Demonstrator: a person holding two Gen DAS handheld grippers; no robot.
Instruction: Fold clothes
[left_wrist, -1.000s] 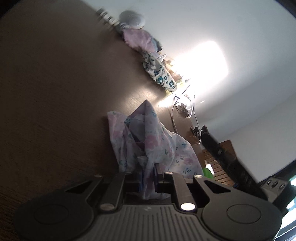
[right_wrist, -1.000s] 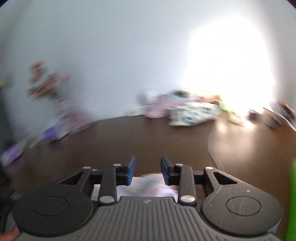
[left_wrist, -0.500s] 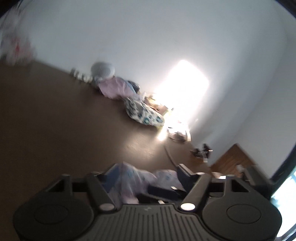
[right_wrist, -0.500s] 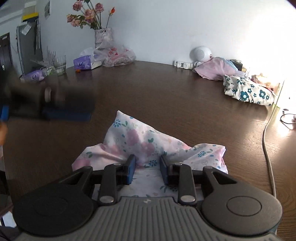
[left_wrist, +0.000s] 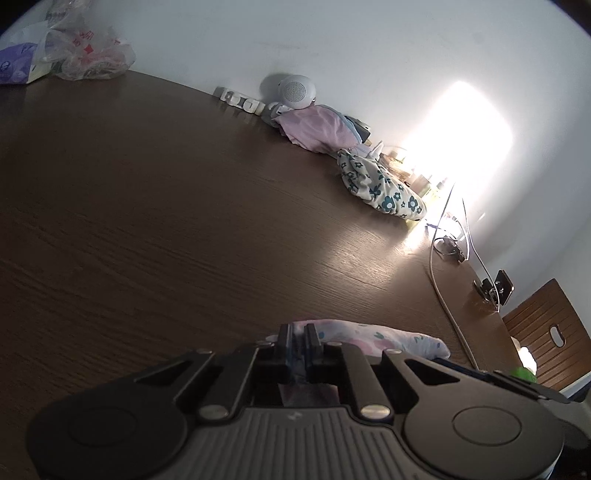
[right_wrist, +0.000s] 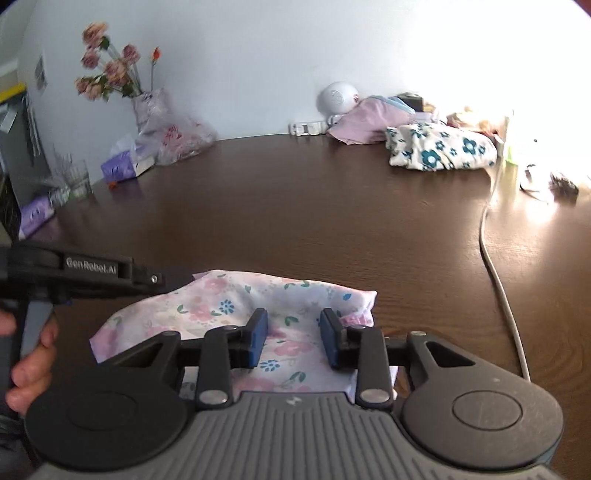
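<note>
A pale floral garment (right_wrist: 236, 295) lies flattened on the dark wooden table (right_wrist: 295, 206) near its front edge. My right gripper (right_wrist: 293, 325) hovers over the garment's near right part. Its jaws are opening, the blue pads stand apart, and the cloth lies under them unpinched. My left gripper (right_wrist: 186, 278) comes in from the left, held by a hand (right_wrist: 33, 365), with its tip at the garment's far left corner. In the left wrist view the left gripper (left_wrist: 298, 332) is closing, its fingers almost together on a sliver of the garment (left_wrist: 373, 334).
At the back by the wall lie a pink folded garment (right_wrist: 369, 118) and a white bundle with blue flowers (right_wrist: 439, 151). A white cable (right_wrist: 498, 280) runs down the right side. A vase of flowers (right_wrist: 110, 74) and a tissue pack (right_wrist: 122, 166) stand back left. A wooden chair (left_wrist: 546, 325) is beyond the right edge.
The garment hung bunched from my left gripper and now lies flat on the table. The left gripper opened wide, then closed again on the cloth. The right gripper came down over it.
</note>
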